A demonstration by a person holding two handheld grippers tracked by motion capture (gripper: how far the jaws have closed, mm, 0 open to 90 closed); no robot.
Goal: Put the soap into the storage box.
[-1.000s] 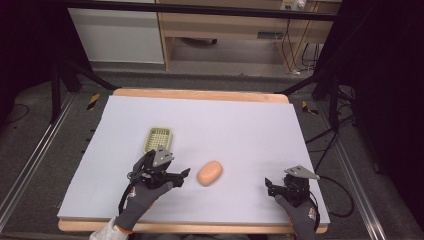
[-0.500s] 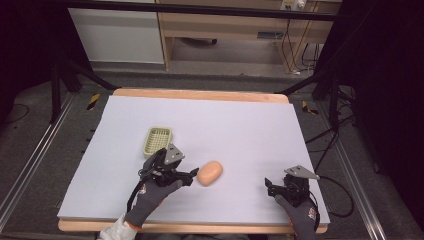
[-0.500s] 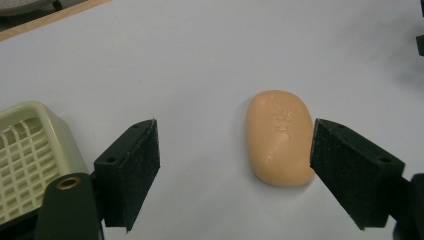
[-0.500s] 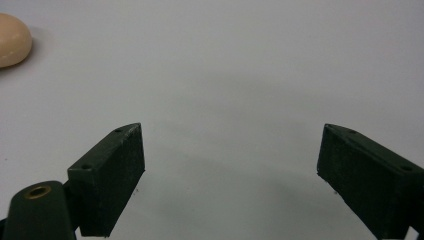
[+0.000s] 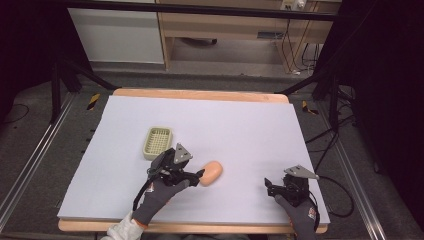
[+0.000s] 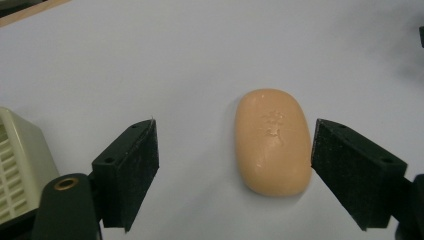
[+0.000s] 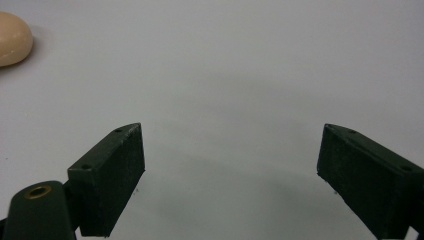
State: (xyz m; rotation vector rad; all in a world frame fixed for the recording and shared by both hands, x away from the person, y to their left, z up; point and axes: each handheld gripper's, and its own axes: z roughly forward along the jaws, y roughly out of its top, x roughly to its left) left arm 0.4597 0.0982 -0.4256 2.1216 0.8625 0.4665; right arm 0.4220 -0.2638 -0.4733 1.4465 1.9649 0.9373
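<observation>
Since a second ago my left tool (image 5: 200, 174) has slid right from beside the soap dish (image 5: 157, 142) up to the soap bar (image 5: 211, 173), its jaws just opening further. They now stand wide with the bar between them, lying near the right jaw, pads not pressing. Both soap and dish rest on the bench (image 5: 250, 125), left of centre. At the near right, my right tool (image 5: 270, 186) rests wide open, holding nothing.
</observation>
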